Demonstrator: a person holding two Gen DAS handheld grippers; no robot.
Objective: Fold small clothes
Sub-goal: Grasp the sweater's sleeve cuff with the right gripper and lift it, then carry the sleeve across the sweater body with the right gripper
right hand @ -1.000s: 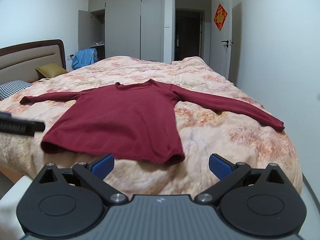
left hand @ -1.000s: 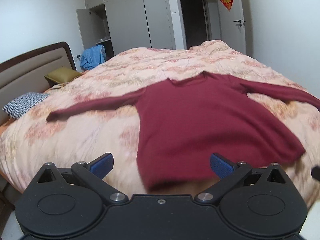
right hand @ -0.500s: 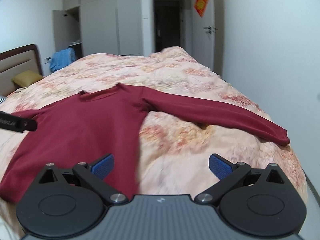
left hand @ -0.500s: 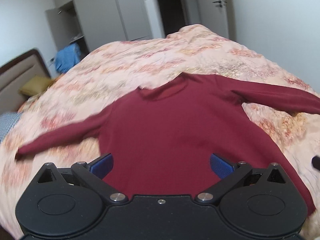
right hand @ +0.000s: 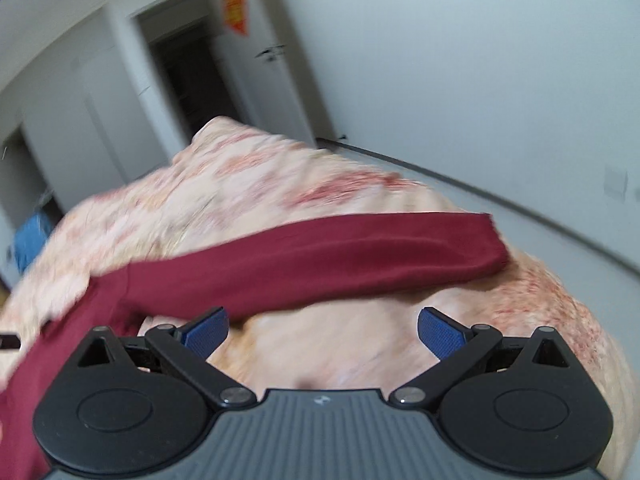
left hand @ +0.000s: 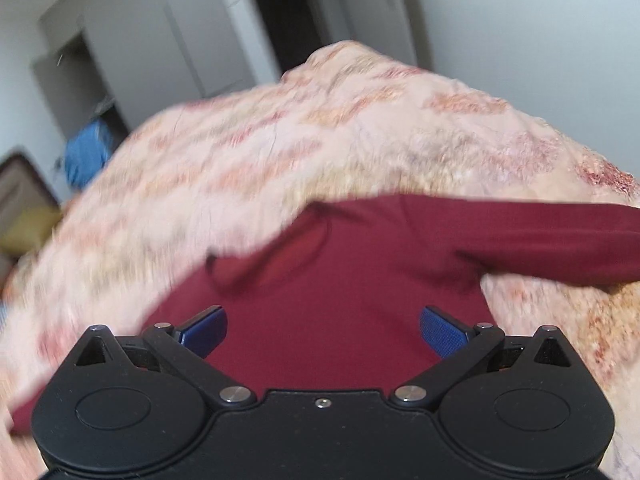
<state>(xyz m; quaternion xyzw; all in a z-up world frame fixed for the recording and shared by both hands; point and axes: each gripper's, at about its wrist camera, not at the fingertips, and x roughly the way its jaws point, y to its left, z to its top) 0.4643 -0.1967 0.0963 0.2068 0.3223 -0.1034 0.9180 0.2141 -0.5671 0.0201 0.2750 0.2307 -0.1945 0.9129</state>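
Observation:
A dark red long-sleeved sweater [left hand: 340, 280] lies spread flat on the floral bedspread [left hand: 280, 148]. My left gripper [left hand: 323, 330] hangs open just above the sweater's upper body, below the neckline [left hand: 280, 248], with nothing between its blue pads. In the right wrist view the sweater's right sleeve [right hand: 320, 264] stretches across the bedspread [right hand: 248, 184] to its cuff [right hand: 490, 248]. My right gripper [right hand: 323, 330] is open just short of that sleeve, its left pad close under the sleeve near the armpit. Both views are blurred by motion.
The bed falls away to the floor along a white wall [right hand: 480, 80] on the right. A dark doorway [right hand: 188, 80] and grey wardrobes [left hand: 132, 60] stand beyond the bed. Blue cloth [left hand: 88, 152] and the headboard [left hand: 24, 196] lie at the far left.
Both grippers have moved forward and down over the bed, much closer to the sweater. The left now hovers at the chest, the right at the right sleeve. Both stayed open.

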